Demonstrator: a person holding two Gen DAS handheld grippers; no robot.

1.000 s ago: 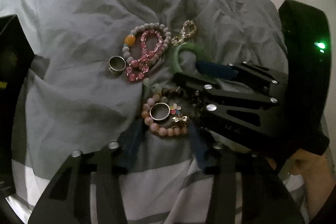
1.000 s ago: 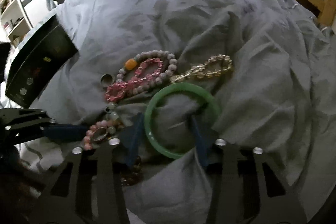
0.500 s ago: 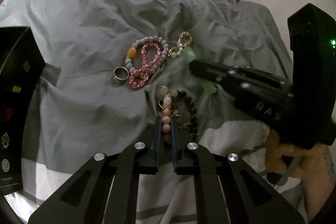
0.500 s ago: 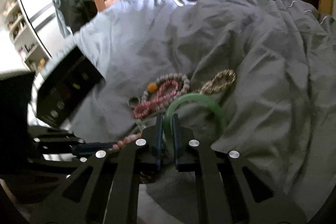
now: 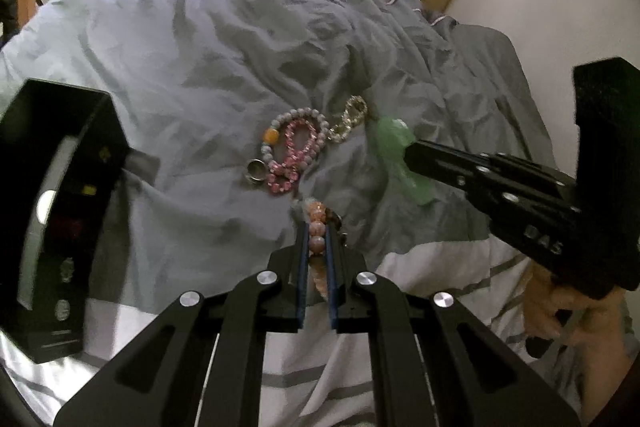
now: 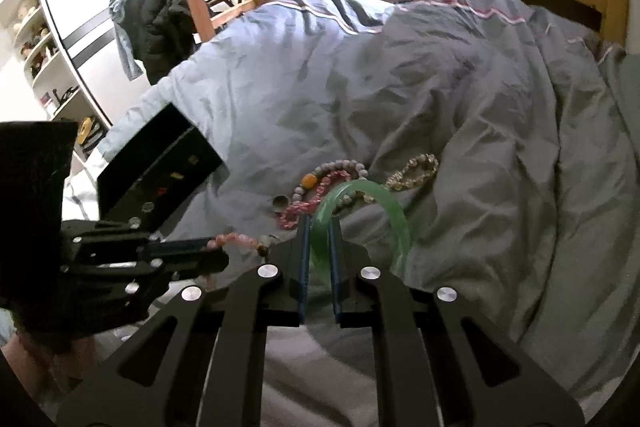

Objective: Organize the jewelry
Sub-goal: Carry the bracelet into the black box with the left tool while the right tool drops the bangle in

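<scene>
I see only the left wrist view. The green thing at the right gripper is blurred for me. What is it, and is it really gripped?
Observer: It is a green bangle, a full ring. The right gripper has its jaws shut on the rim, and the ring stands up above the duvet.
Operator: Is my pink bead bracelet off the bed?
Observer: In the right wrist view the pink bead bracelet hangs from the left gripper, with its beads trailing past the tip.
Operator: What is behind the black box?
Observer: Behind the black box stands a white shelf with small items.
</scene>
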